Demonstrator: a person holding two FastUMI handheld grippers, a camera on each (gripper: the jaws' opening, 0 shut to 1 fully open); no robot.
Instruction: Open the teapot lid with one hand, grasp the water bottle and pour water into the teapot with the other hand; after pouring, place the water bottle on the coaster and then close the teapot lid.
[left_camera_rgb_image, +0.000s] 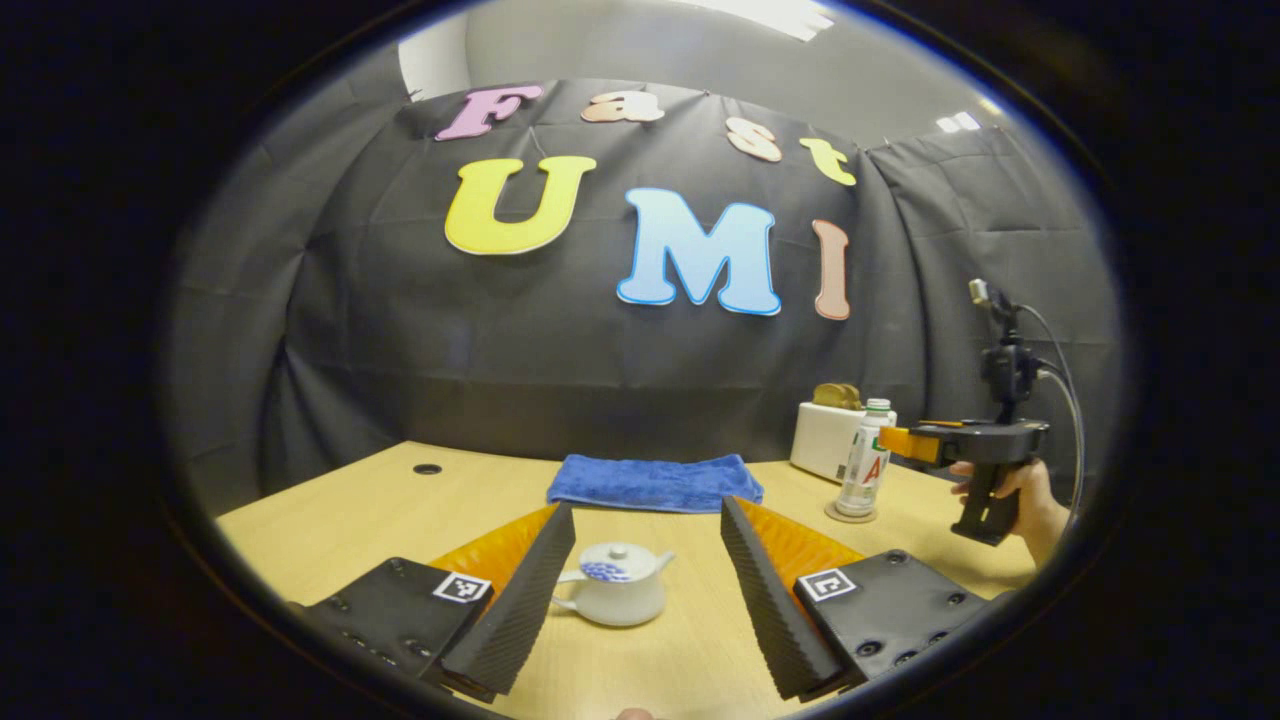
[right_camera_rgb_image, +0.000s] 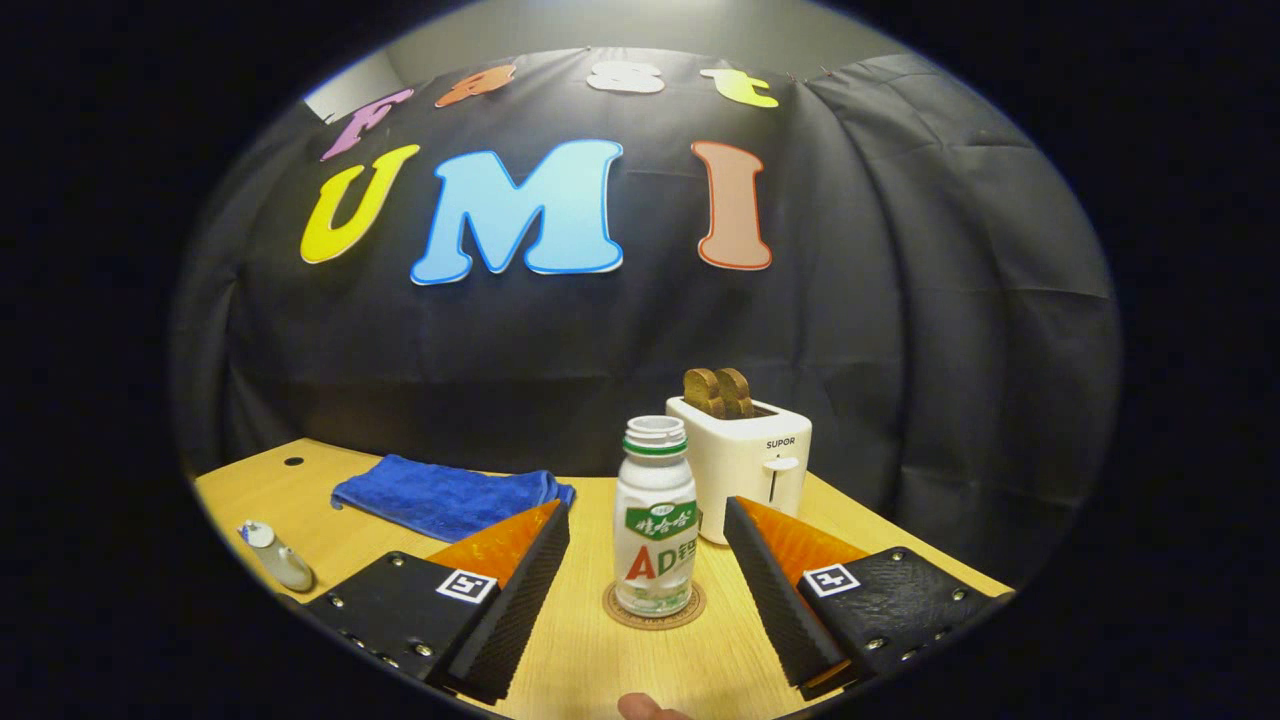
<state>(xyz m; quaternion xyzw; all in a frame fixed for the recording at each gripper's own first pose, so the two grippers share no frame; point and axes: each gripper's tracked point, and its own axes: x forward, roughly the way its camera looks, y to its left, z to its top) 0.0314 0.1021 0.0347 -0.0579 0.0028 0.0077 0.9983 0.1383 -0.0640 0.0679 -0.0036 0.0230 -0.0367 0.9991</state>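
Pale wooden surface (left_camera_rgb_image: 690, 660) carried everything, smooth and light in grain. Left claw (left_camera_rgb_image: 645, 575) stood spread, its ribbed wedge fingers on both sides of the round glazed teapot (left_camera_rgb_image: 612, 585), not touching; the lid (left_camera_rgb_image: 612, 561) sat on it. Right claw (right_camera_rgb_image: 645, 590) was spread too, around the slim plastic water bottle (right_camera_rgb_image: 655, 530), upright and uncapped on a round coaster (right_camera_rgb_image: 655, 612). Behind lay a soft folded blue towel (right_camera_rgb_image: 450, 495) and a boxy white toaster (right_camera_rgb_image: 745, 465).
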